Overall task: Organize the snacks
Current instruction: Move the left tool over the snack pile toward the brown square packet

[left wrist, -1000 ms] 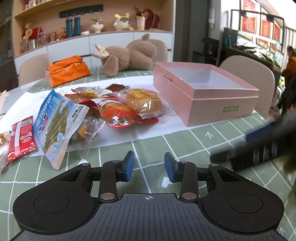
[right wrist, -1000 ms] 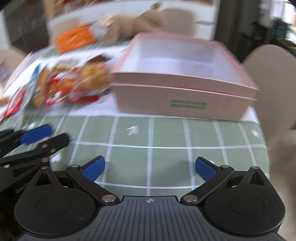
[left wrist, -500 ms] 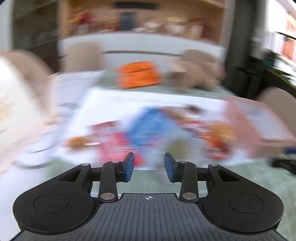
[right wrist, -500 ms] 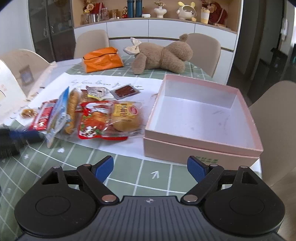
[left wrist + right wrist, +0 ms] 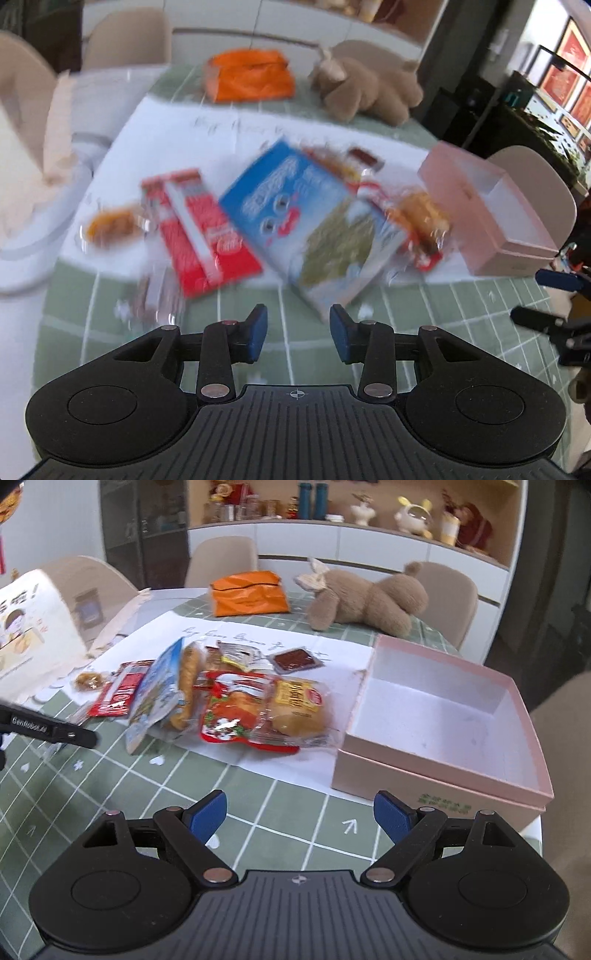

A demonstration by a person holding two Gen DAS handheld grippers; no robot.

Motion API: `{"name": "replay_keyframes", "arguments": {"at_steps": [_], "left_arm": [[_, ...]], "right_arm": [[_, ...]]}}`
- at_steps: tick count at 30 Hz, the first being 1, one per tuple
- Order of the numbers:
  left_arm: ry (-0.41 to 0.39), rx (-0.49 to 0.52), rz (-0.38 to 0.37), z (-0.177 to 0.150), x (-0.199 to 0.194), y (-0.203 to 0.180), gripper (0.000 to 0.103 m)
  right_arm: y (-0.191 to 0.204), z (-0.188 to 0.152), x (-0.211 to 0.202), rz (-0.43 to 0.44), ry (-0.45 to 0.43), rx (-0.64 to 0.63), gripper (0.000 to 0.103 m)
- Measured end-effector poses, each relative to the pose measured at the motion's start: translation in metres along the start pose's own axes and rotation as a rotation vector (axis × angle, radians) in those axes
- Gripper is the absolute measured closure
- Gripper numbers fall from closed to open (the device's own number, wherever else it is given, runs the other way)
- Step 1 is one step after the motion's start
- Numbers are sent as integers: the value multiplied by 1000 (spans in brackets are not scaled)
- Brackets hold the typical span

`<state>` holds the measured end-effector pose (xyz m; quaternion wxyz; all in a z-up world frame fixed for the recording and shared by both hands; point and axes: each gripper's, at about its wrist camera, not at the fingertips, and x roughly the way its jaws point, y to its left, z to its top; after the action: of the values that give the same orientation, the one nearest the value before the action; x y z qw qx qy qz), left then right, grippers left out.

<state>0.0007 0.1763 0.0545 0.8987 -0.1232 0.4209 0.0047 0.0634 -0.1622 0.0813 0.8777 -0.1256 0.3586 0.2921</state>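
At the bottom of each wrist view, the left gripper [image 5: 294, 334] and right gripper [image 5: 300, 816] hang with jaws apart, gripping nothing. Mid-frame on the green checked tablecloth [image 5: 258, 812] lies the pile of packaged snacks [image 5: 236, 705]. The open pink rectangular cardboard box [image 5: 443, 716] sits at right; a brown plush toy [image 5: 365, 600] lies beyond.

- a home dining room, by the look of it.
- a dining table [image 5: 295, 786] under a green checked cloth, with beige shell chairs [image 5: 221, 559] drawn up around it.
- behind it, a white sideboard [image 5: 343, 542] and a wooden display shelf holding figurines [image 5: 410, 515], two blue flasks [image 5: 312, 500] and jars.
- a brown plush bear [image 5: 369, 600] lies on the tabletop.
- red framed pictures [image 5: 570, 79] hang on a wall off to one side.
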Motion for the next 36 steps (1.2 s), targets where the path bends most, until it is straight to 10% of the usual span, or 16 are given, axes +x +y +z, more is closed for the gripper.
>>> {"name": "replay_keyframes", "arguments": {"at_steps": [8,22,29,36], "left_arm": [[-38,-171,209,39,-2,49,63],[69,-287,-48,19,1,2,63],[66,-338,-2,6,-4,20,63],[51,-326,14,17,-7,19,63]], "right_arm": [[19,26,6,50,-87,-122,16],[-15,186,184,69,58,204,31],[5,182,240,10,176,53,62],[27,124,175,241,239,69,83]]}}
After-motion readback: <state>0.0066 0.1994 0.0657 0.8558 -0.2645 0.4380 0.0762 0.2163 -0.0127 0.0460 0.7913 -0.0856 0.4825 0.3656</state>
